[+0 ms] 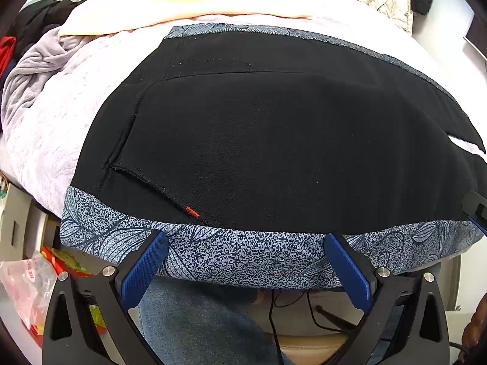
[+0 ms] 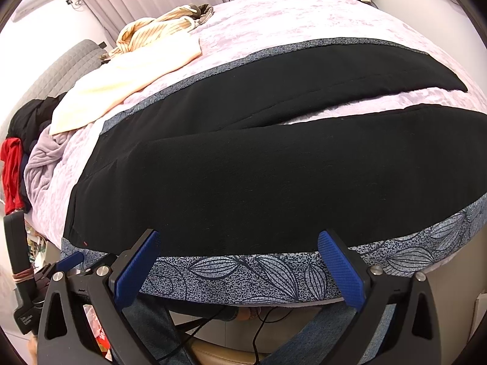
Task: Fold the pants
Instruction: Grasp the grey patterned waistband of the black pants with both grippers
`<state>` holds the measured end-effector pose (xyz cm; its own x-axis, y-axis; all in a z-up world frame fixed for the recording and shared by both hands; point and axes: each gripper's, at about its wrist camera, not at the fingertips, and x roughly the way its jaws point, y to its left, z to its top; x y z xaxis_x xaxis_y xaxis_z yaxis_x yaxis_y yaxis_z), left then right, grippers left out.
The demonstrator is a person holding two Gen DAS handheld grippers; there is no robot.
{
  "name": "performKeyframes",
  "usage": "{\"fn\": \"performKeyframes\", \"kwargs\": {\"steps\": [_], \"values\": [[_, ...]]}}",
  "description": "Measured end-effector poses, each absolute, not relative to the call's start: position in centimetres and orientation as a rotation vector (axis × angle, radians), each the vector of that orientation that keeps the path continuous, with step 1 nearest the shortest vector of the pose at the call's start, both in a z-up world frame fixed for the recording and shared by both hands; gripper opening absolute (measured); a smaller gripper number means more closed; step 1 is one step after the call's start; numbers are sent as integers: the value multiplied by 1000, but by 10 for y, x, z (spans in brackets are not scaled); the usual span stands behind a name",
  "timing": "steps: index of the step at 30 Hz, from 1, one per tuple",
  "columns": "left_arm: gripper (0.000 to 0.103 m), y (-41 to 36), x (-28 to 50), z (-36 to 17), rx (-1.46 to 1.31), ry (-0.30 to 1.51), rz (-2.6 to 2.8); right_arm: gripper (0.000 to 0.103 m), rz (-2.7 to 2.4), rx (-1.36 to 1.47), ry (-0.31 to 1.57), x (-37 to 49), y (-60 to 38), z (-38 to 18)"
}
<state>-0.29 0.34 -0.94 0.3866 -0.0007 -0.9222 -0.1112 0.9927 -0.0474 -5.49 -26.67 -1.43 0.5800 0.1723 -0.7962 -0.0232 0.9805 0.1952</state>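
Black pants (image 1: 274,140) lie spread flat on a blue leaf-patterned cloth (image 1: 243,252) on the bed. In the left wrist view I see the waist end with a back pocket and a small red tag (image 1: 192,212). In the right wrist view the pants (image 2: 258,182) show two legs running to the right, split by a gap. My left gripper (image 1: 246,240) is open and empty at the cloth's near edge, just short of the pants. My right gripper (image 2: 239,240) is open and empty at the near hem of the closer leg.
A pink quilt (image 2: 274,21) covers the bed. A cream cloth (image 2: 127,73) and a striped garment (image 2: 152,30) lie at the back. A pile of grey, black and red clothes (image 2: 27,152) sits at the left. Cables and the person's jeans (image 1: 194,319) are below the bed edge.
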Motion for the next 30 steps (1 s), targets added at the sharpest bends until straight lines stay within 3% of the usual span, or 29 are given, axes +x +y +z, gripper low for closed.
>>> {"fn": "performKeyframes", "kwargs": {"steps": [30], "values": [[103,6,-2,-5,-90,1161,87,103,117,174,945,-56,-265,-14]]}}
